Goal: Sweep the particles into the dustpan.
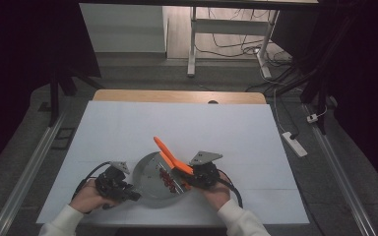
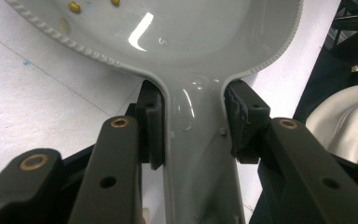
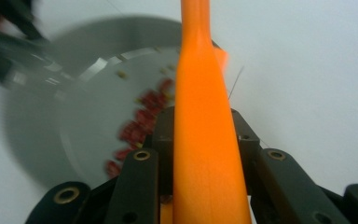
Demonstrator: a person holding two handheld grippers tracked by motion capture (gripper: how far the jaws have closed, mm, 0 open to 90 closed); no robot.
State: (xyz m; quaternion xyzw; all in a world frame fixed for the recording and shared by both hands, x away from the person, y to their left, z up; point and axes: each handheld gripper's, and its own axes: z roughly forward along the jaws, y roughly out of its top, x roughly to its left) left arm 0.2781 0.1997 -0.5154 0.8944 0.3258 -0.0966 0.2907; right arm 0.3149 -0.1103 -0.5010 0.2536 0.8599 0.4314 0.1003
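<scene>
High view: we see a desk (image 1: 128, 123) with a matte white top and a strip of wood along its far edge, and on its near middle a round, shiny grey metal pan (image 1: 152, 183) with a scatter of small red pieces (image 1: 168, 179) inside. The left gripper (image 1: 130, 194), black and held in the person's left hand (image 1: 89, 195), meets the pan at its left rim; the right gripper (image 1: 187, 183), topped by a grey three-cornered plate, grips a smooth orange spatula (image 1: 170, 156) that slants up and away over the pan's right rim. Left gripper view: we look along the pan's flat, glossy handle (image 2: 193, 140), which widens into the bowl, whose rim bears a fine beaded edge; the ribbed black fingers (image 2: 240, 119) are clamped on the handle from both sides, and a few yellowish specks (image 2: 74, 6) lie in the bowl. Right gripper view: the spatula's orange handle (image 3: 205, 140), plastic-looking and broadening toward the camera, runs up the middle with the fingers (image 3: 164, 135) closed against its two sides; beyond it, blurred, the pan (image 3: 51, 116) lies at left on the white desk with the red pieces (image 3: 137, 128) strewn near the spatula. We can read no label or writing in any view.
</scene>
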